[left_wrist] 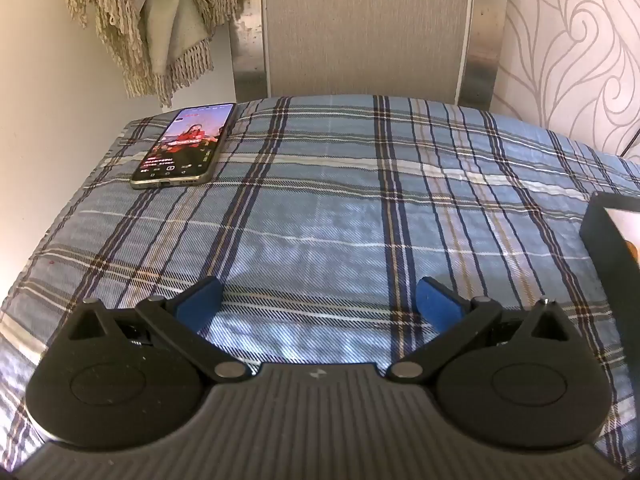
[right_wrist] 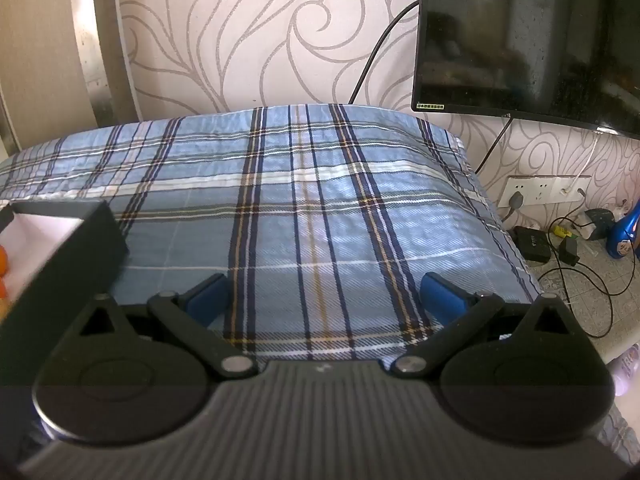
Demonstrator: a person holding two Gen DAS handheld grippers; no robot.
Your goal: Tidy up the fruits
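A black box with a white inside stands on the plaid cloth at the left edge of the right wrist view; an orange fruit shows inside it, mostly cut off. The same box sits at the right edge of the left wrist view, with a sliver of orange inside. My left gripper is open and empty above the cloth, left of the box. My right gripper is open and empty, right of the box.
A lit phone lies at the far left of the blue plaid cloth. A chair back and a fringed throw stand behind. A monitor, wall sockets and cables lie to the right.
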